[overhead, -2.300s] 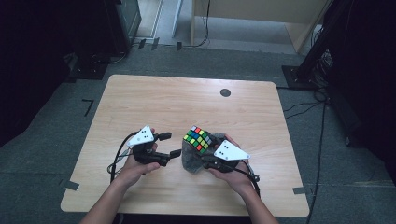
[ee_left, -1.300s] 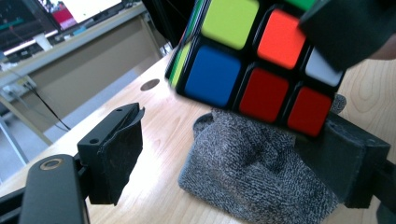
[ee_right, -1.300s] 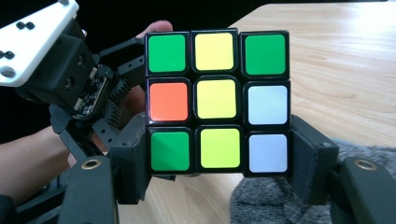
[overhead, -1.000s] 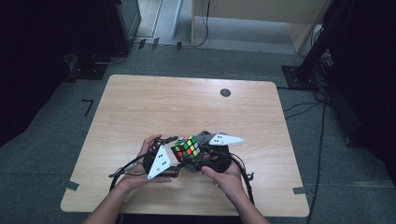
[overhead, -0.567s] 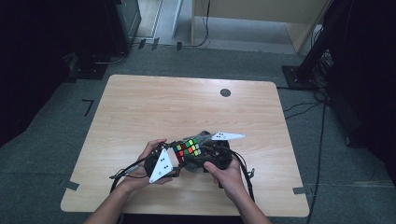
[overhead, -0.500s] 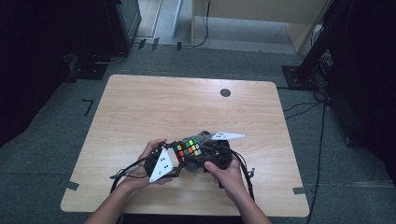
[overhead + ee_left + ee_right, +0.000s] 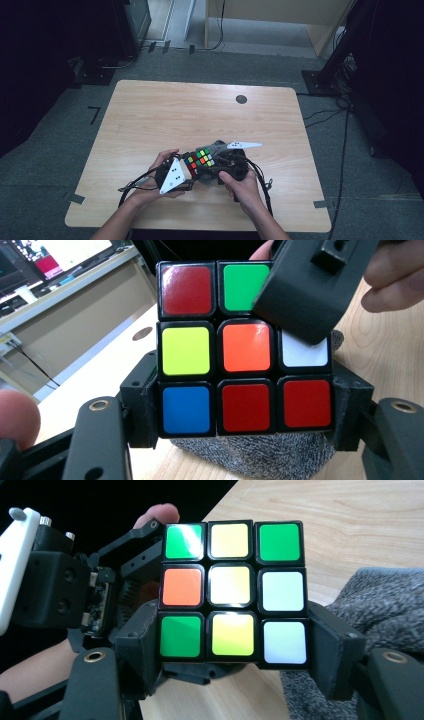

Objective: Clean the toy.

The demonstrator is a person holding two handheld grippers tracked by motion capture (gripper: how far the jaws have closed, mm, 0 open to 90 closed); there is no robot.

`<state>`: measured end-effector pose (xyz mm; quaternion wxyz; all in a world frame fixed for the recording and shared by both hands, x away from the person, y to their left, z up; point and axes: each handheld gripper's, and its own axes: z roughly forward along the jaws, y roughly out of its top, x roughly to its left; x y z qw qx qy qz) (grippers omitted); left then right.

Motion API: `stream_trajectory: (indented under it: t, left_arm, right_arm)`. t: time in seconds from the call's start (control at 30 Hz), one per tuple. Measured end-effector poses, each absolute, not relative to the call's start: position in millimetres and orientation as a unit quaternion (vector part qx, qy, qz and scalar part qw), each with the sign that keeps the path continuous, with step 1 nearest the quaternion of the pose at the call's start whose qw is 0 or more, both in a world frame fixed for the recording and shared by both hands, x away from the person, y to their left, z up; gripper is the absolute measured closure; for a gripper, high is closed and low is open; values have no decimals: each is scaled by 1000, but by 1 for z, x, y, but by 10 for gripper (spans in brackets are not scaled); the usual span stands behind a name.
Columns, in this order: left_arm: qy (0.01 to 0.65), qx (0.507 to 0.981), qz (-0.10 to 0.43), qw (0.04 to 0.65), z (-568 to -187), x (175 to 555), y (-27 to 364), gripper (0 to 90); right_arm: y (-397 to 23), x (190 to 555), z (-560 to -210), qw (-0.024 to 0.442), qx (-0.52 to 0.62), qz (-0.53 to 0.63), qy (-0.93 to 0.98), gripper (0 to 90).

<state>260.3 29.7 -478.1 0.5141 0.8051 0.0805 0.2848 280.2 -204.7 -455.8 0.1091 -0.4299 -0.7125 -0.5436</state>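
— Colourful squares! Where is the puzzle cube (image 7: 199, 161)?

— Near the front of the wooden table (image 7: 150, 115), just over a grey cloth (image 7: 260, 455).

— Who holds it?

— Both tools. The left gripper (image 7: 245, 407) has just squeezed in and pinches its bottom row. The right gripper (image 7: 235, 645) pinches it too, from the other side.

Looks like a lab or test room — bare wooden table (image 7: 150, 115) on grey carpet (image 7: 60, 165) with tape marks, cables (image 7: 325, 112) trailing around, a monitor (image 7: 45, 255) glowing behind.
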Motion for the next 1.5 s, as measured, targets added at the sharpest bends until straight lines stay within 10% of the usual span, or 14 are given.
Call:
stream_trajectory:
  t: [0.27, 0.5, 0.8, 1.0, 1.27, 1.5]
  left_arm:
    - [139, 794, 264, 529, -472, 273, 47, 342]
    - [210, 779, 222, 548, -469, 289, 65, 341]
    - [233, 781, 192, 547, -469, 293, 64, 341]
    - [235, 780, 177, 553, -468, 294, 67, 342]
    - [232, 783, 168, 553, -468, 293, 65, 342]
    - [222, 791, 179, 541, -472, 292, 63, 342]
  right_arm:
    - [-216, 279, -445, 66, -397, -575, -712, 246]
    - [-224, 286, -468, -121, -420, -499, -748, 200]
    - [-190, 294, -506, -189, -409, -386, -805, 163]
    - [-185, 294, -517, -210, -400, -343, -823, 278]
    - [-205, 294, -516, -210, -410, -354, -814, 692]
    - [-227, 280, -483, -210, -423, -453, -756, 721]
